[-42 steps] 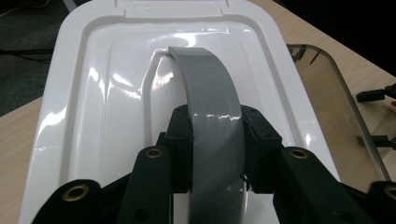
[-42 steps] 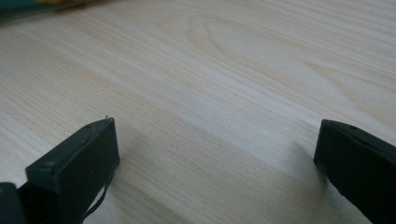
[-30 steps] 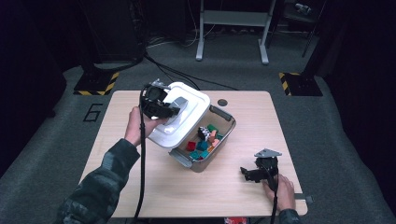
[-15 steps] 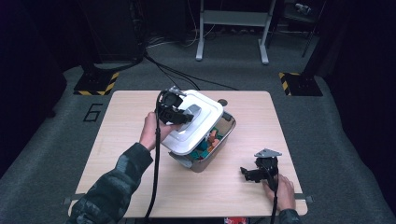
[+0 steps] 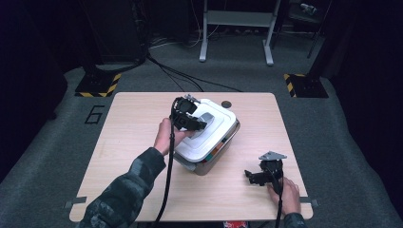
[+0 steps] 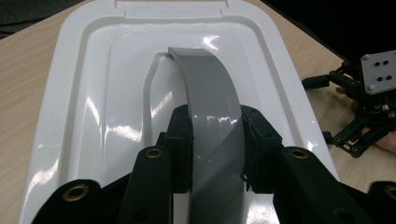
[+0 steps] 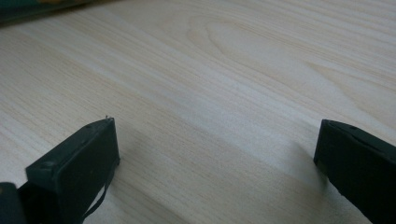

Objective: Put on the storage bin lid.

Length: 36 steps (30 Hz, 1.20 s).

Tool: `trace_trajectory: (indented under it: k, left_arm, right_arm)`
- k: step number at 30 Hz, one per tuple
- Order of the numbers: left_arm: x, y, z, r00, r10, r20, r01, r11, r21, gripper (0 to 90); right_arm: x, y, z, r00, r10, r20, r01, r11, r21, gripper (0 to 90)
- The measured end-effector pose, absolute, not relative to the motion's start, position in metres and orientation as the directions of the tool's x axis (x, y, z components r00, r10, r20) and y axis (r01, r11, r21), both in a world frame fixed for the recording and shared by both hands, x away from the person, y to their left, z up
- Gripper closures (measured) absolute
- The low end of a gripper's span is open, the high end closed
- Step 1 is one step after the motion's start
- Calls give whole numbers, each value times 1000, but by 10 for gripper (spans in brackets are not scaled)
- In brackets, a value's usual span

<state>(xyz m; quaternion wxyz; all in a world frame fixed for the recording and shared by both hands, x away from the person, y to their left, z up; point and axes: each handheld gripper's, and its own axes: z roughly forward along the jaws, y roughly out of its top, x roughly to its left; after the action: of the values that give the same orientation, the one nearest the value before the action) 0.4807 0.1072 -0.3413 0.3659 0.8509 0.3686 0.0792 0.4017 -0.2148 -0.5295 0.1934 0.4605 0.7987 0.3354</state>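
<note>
The white lid [image 5: 209, 130] sits on the grey box [image 5: 223, 149] at the middle of the table [image 5: 133, 118], and my left gripper [image 6: 215, 154] is clamped on its grey handle [image 6: 208, 84]. My right gripper [image 5: 252, 175] rests near the table's front right corner, jaws wide apart with nothing between them.

Overhead light on the pale table [image 5: 142, 118], dark dim surroundings, glare streaks on the glossy white lid [image 6: 93, 116], soft close-up blur, faint shadows.

White lid [image 5: 209, 133] now over grey bin [image 5: 223, 149].
</note>
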Motion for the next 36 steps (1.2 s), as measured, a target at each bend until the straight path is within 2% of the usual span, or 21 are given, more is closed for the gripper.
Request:
trace_trajectory:
  k: [20,36]
  left_arm:
    - [484,82,-367,703,700,-123,579,-464,671,675]
    - [479,87,-371,707,698,-114,572,-470,672,667]
  right_arm:
    - [402,-215,-529,-503,864,1,606,352,713,0]
    - [402,-215,-529,-503,864,1,607,352,713,0]
